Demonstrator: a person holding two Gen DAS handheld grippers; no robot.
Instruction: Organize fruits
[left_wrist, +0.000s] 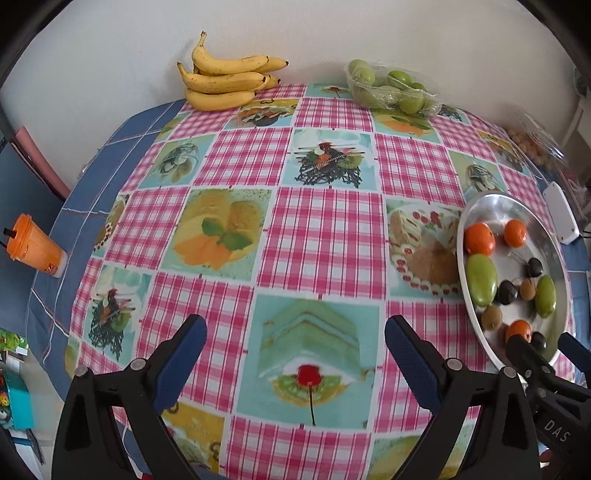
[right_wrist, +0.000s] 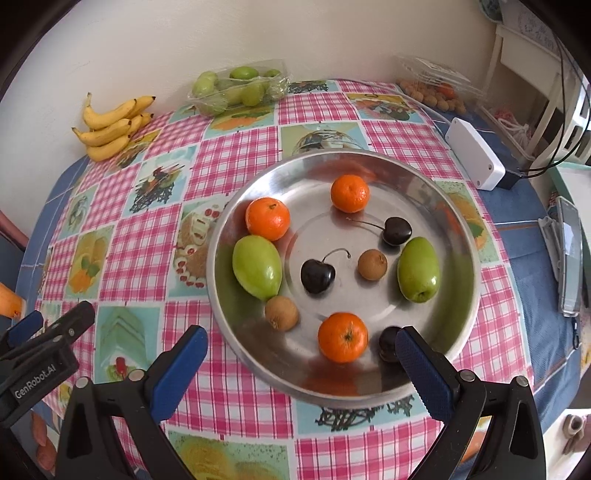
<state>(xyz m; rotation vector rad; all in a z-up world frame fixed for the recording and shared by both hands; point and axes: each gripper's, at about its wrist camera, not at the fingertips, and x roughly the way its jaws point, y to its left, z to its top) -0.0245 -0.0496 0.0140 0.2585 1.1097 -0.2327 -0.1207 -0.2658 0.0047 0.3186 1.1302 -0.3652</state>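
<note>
A round steel plate (right_wrist: 436, 354) sits on the checked tablecloth and holds several fruits: three mandarins (right_wrist: 342, 336), two green fruits (right_wrist: 257, 266), dark cherries (right_wrist: 317, 276) and small brown fruits (right_wrist: 281, 312). My right gripper (right_wrist: 299, 343) is open and empty, hovering over the plate's near edge, with the nearest mandarin between its fingers' line. My left gripper (left_wrist: 294, 334) is open and empty over bare cloth left of the plate (left_wrist: 480, 325). The right gripper also shows in the left wrist view (left_wrist: 543, 343).
A banana bunch (left_wrist: 225, 79) and a wrapped tray of green fruits (left_wrist: 391, 88) lie at the table's far edge by the wall. A clear box of small brown fruits (right_wrist: 436, 92), a white device (right_wrist: 474, 158) and an orange cup (left_wrist: 35, 245) stand near the edges.
</note>
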